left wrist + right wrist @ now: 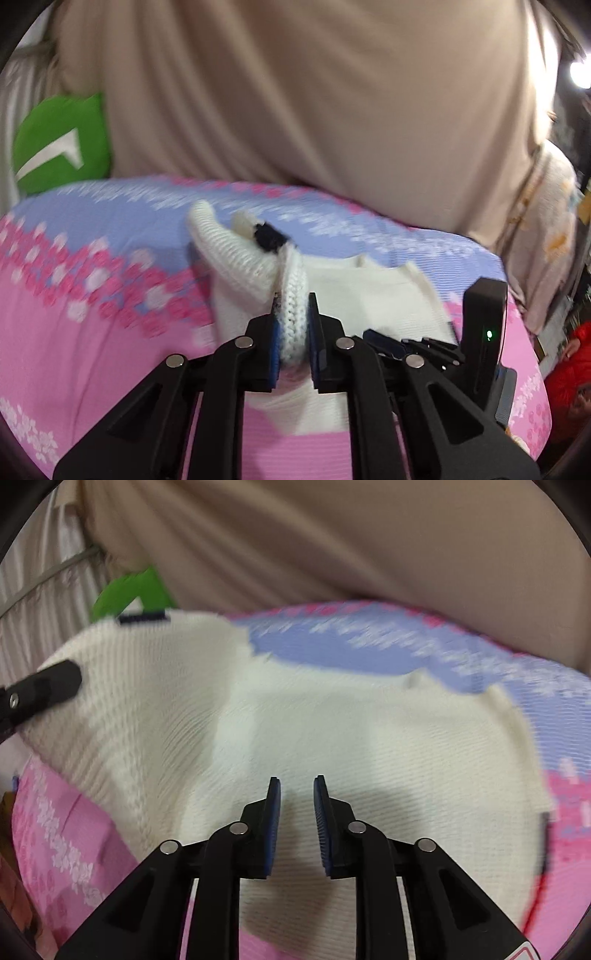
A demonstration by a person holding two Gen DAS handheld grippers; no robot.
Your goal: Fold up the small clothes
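Left gripper [293, 295] clamped on white knit garment [291, 314]; right gripper [297, 779] narrowly parted, empty, above it on floral sheet [74, 332].

The white sweater [332, 738] is a soft knit cloth, finely ribbed over its body and coarser, in chunky stitches, at the edge pinched in the left claw [292, 301]. The bedsheet [92, 332] under it is thin printed cotton-like cloth, matt and smooth. Both claws, the right claw [297, 786] included, are matt black plastic with small shiny metal pins at the joints (their blue pads [322, 812] look ridged and rubbery). The beige curtain [314, 92] behind is smooth, dull fabric.
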